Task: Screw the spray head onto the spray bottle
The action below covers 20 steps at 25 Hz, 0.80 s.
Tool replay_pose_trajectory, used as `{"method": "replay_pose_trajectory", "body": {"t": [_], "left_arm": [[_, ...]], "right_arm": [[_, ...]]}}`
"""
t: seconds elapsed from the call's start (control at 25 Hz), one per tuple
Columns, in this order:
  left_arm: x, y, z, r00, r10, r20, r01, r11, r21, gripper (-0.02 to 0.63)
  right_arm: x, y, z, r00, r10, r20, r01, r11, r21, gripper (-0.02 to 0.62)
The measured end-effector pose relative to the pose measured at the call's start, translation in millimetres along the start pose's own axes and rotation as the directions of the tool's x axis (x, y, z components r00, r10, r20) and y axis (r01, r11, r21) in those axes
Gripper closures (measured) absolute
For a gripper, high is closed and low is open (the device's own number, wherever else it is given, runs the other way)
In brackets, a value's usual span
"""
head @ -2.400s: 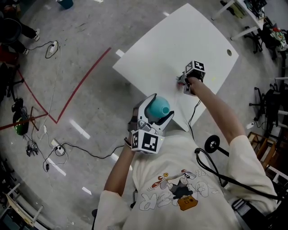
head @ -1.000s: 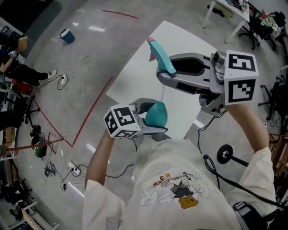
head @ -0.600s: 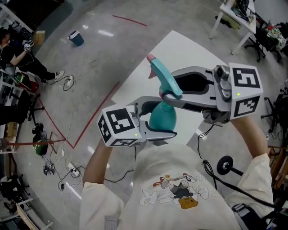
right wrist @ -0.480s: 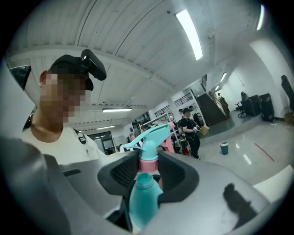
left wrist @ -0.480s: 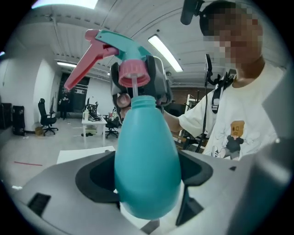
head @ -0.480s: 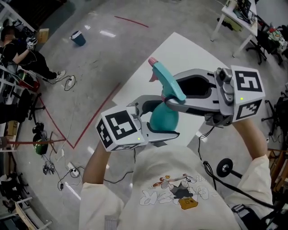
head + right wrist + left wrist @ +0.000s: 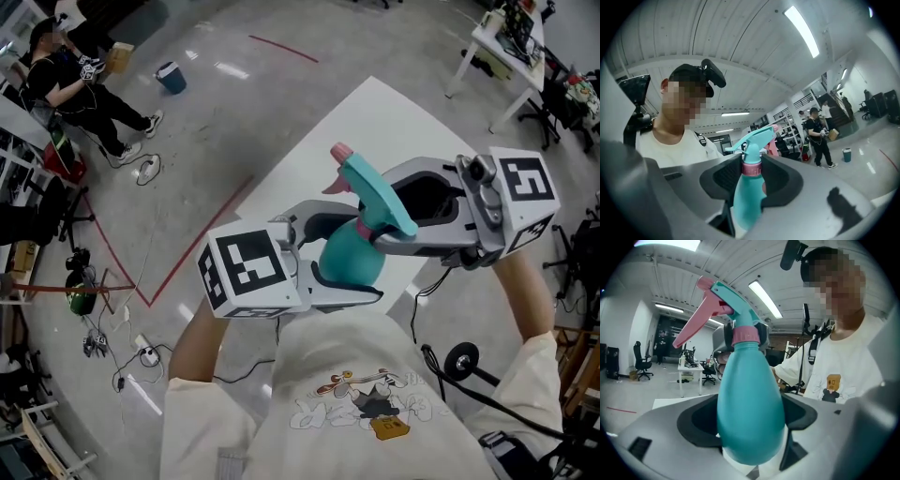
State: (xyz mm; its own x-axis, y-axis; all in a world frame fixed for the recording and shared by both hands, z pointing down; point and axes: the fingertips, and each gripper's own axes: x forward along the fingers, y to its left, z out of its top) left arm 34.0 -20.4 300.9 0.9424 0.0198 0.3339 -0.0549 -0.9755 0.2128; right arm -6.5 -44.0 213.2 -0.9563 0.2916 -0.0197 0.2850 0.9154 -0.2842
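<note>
Lifted higher than before, the left gripper [image 7: 349, 260] clamps the spray bottle [image 7: 345, 265] while the right gripper [image 7: 382, 208] pinches the spray head [image 7: 371, 186] just above it.

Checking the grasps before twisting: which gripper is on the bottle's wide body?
The left gripper: its jaws clamp the belly of the teal spray bottle, while the right gripper grips higher up, at the pink collar under the spray head.

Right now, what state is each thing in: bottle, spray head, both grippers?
spray bottle: held in the air by its body, roughly upright.
spray head: seated on the bottle's neck; how far it is screwed down, cannot tell.
left gripper: shut on the spray bottle.
right gripper: shut on the spray head's pink collar.
</note>
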Motion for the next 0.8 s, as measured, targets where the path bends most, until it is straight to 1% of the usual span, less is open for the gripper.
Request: {"method": "replay_pose_trajectory", "body": {"t": [0.16, 0.24, 0.32, 0.4, 0.48, 0.52, 0.64, 0.72, 0.8], "left_arm": [[8.3, -14.1, 8.3, 0.993, -0.114, 0.002, 0.114, 0.993, -0.006, 0.207], [6.7, -22.8, 12.1, 0.988, -0.156, 0.009, 0.156, 0.988, 0.0, 0.207], [4.0, -27.2, 17.9, 0.987, -0.162, 0.019, 0.162, 0.987, 0.022, 0.207], [2.9, -26.9, 24.2, 0.989, -0.145, 0.027, 0.144, 0.988, 0.048, 0.207], [3.8, -22.7, 27.4, 0.993, -0.109, 0.035, 0.106, 0.992, 0.066, 0.207], [4.6, -19.3, 27.4, 0.996, -0.081, 0.04, 0.079, 0.995, 0.068, 0.207], [5.8, -3.2, 26.5, 0.997, 0.041, 0.062, -0.045, 0.997, 0.057, 0.207], [6.5, 11.4, 25.2, 0.986, 0.154, 0.064, -0.157, 0.986, 0.048, 0.207], [8.5, 25.6, 21.6, 0.963, 0.265, 0.051, -0.267, 0.963, 0.041, 0.207]], "right_arm": [[-7.0, 15.2, 2.9, 0.991, 0.134, -0.008, -0.134, 0.991, -0.02, 0.465], [-4.0, 24.2, 6.6, 0.983, 0.184, -0.01, -0.185, 0.982, -0.029, 0.465], [-3.2, 30.8, 11.4, 0.975, 0.223, -0.011, -0.224, 0.974, -0.045, 0.463], [-5.9, 34.4, 15.5, 0.965, 0.263, -0.016, -0.263, 0.963, -0.061, 0.465], [-8.4, 34.7, 17.9, 0.957, 0.288, -0.02, -0.289, 0.954, -0.076, 0.465], [-9.2, 33.3, 18.0, 0.958, 0.287, -0.021, -0.288, 0.954, -0.083, 0.463], [-11.9, 22.2, 16.6, 0.971, 0.238, -0.01, -0.237, 0.967, -0.094, 0.463], [-15.9, 11.5, 14.5, 0.984, 0.181, -0.001, -0.18, 0.979, -0.097, 0.463], [-20.0, 0.6, 9.7, 0.994, 0.11, -0.01, -0.11, 0.987, -0.119, 0.463]]}}
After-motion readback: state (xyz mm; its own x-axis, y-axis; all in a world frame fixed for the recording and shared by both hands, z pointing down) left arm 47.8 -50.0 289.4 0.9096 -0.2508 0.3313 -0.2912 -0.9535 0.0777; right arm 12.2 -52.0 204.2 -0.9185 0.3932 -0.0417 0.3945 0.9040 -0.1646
